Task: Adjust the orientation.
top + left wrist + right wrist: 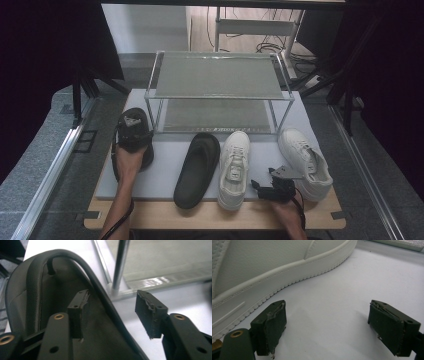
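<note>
Caller: Table [215,216] edge first, nearest us. The right gripper [260,186] lies low on the grey mat [165,177], between the two white sneakers [235,167]. What are its fingers doing?

Analyst: Released. The right gripper view shows them spread with bare mat between them and a sneaker's sole [274,282] just off to one side, not touched. I'd say it's parked so it won't get in the way.

Caller: Beside the sneakers is a black slipper [197,170], lying flat with nothing near it. Now over to the left.

Analyst: That's the action. The left gripper [112,297] is on the other black slipper [146,156], which sits at the mat's left edge, just beside the front corner post [120,265] of the shoe rack [220,75].

Caller: Has it gripped?

Analyst: Not yet. One finger [78,307] hangs over the insole and the other [148,310] is outside above the mat, so the slipper's raised rim [100,287] runs between them. There's a visible gap on both sides. They're unclenched and straddling the rim, probably because it's the thinnest part to pinch.

Caller: And beyond that?

Analyst: The rack, with both shelves bare. I'd guess the slipper is headed there.
</note>
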Demonstrator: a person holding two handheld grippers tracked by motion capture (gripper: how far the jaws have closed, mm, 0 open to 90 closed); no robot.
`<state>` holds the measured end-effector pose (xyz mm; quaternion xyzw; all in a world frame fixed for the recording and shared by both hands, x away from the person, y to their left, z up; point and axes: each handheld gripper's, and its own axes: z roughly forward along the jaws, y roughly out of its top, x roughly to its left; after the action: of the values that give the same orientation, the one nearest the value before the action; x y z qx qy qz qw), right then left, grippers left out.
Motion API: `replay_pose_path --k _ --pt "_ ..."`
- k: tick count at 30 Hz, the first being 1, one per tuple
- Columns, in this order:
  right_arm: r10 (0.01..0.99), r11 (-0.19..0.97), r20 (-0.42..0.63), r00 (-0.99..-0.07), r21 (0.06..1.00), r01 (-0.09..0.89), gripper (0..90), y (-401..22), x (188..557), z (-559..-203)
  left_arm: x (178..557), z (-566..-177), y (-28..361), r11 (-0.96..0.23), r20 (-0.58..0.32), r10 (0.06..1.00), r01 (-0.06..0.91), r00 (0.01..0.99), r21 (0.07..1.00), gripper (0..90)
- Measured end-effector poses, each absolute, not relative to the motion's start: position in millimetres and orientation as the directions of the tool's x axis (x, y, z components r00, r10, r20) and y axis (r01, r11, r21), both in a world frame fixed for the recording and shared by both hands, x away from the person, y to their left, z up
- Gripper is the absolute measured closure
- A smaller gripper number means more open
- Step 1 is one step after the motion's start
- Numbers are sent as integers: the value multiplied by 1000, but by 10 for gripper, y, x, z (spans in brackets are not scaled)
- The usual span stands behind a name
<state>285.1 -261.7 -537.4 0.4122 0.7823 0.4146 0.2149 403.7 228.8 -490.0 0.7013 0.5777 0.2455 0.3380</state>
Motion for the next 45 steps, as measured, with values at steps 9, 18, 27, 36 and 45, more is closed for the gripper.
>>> replay_pose_path --k 9,18,27,36,45 --pt "824 313 8 -567 827 467 150 -2616 2851 -5376 4210 -4934 2253 -101 -28 984 682 175 724 582" --pt "824 314 8 -567 827 467 150 -2616 2851 -5376 4195 -4894 2260 -86 -20 990 701 142 708 748" --pt "824 314 8 -567 827 467 150 -2615 2851 -5375 4088 -4809 2430 -79 -19 991 691 133 719 825" --pt "824 317 6 -567 825 468 150 -2616 2850 -5374 3902 -4713 2528 -111 5 987 667 159 737 828" --pt "824 316 6 -567 825 468 150 -2615 2851 -5373 3529 -4561 2614 -140 15 980 636 197 759 828"
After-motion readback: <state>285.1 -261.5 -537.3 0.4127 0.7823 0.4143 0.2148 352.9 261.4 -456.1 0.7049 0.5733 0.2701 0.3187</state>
